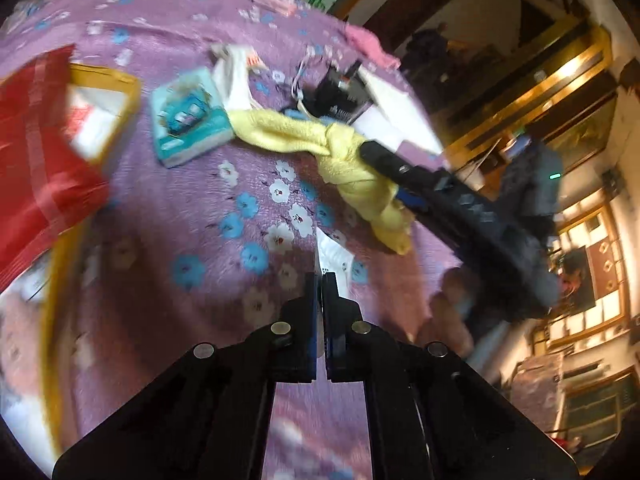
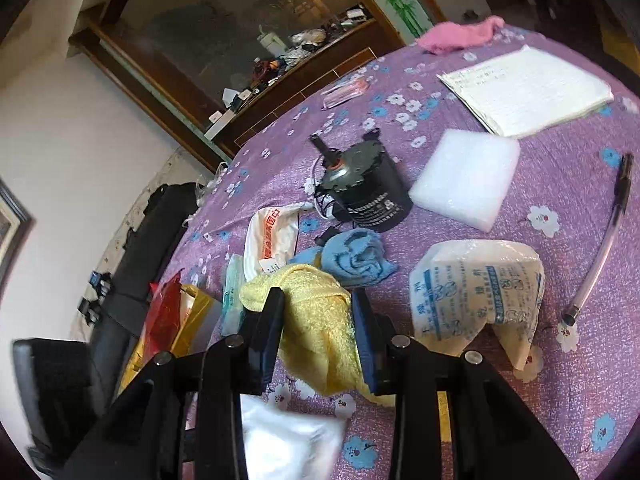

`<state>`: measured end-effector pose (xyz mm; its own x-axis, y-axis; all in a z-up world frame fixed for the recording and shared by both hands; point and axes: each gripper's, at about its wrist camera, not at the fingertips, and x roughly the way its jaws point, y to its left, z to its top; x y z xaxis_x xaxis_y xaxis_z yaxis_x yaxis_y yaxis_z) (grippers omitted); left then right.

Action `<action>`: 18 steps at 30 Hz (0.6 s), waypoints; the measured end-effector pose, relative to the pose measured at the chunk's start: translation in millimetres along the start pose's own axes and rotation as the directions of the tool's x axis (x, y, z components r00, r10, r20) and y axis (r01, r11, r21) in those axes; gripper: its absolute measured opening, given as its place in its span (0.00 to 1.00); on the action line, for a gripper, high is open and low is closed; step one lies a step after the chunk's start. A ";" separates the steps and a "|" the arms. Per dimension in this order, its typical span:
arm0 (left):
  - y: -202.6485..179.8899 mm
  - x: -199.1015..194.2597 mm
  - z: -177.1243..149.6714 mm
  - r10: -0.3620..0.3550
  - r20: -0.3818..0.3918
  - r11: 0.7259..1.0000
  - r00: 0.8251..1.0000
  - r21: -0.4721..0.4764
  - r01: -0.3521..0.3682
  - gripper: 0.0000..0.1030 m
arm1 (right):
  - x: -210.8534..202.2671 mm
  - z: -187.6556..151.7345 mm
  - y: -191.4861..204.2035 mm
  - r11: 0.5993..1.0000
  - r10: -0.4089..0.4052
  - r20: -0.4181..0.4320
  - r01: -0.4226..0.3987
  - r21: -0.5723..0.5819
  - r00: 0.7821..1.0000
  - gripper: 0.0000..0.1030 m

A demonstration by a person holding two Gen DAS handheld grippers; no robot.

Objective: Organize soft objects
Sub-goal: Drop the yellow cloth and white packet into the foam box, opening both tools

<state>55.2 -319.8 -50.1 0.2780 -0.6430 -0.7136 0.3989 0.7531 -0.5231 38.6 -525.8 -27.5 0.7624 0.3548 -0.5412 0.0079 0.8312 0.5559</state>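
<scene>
A yellow towel (image 2: pixel 320 320) lies bunched on the purple flowered tablecloth (image 2: pixel 520 400). My right gripper (image 2: pixel 318 300) is shut on it, one finger on each side. The left wrist view shows the same yellow towel (image 1: pixel 344 148) with the right gripper (image 1: pixel 384 158) pinching it. A rolled blue towel (image 2: pixel 356 258) lies just beyond it. A pink cloth (image 2: pixel 460 36) lies at the table's far edge. My left gripper (image 1: pixel 320 280) is shut with nothing visible between its fingers, above the tablecloth (image 1: pixel 200 208), near a white packet (image 1: pixel 332 256).
A black motor (image 2: pixel 360 188), white foam pad (image 2: pixel 468 180), paper sheets (image 2: pixel 528 92), printed plastic bag (image 2: pixel 476 288) and clear tube (image 2: pixel 604 248) lie on the table. A teal tissue pack (image 1: pixel 188 116) and red-and-gold bag (image 1: pixel 44 140) lie at the left.
</scene>
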 end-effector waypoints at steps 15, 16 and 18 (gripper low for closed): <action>65.6 -134.8 -56.0 -0.028 0.248 0.993 0.968 -0.108 0.056 0.01 | -85.1 -73.9 90.9 1.000 -0.002 0.133 -0.001 0.030 0.991 0.32; 68.8 -144.8 -60.1 -0.023 0.270 0.992 0.963 -0.111 0.055 0.01 | -84.8 -75.3 99.8 1.000 0.014 0.132 -0.017 0.018 0.991 0.32; 75.5 -159.5 -63.9 -0.004 0.299 0.992 0.954 -0.121 0.042 0.01 | -80.6 -78.1 115.8 0.999 0.042 0.122 -0.043 0.001 0.992 0.32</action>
<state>-14.9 -151.4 -5.6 0.5253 -0.6581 -0.5394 0.3013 0.7367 -0.6054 -72.5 -424.7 31.2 0.8353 0.3347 -0.4362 -0.0241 0.8149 0.5791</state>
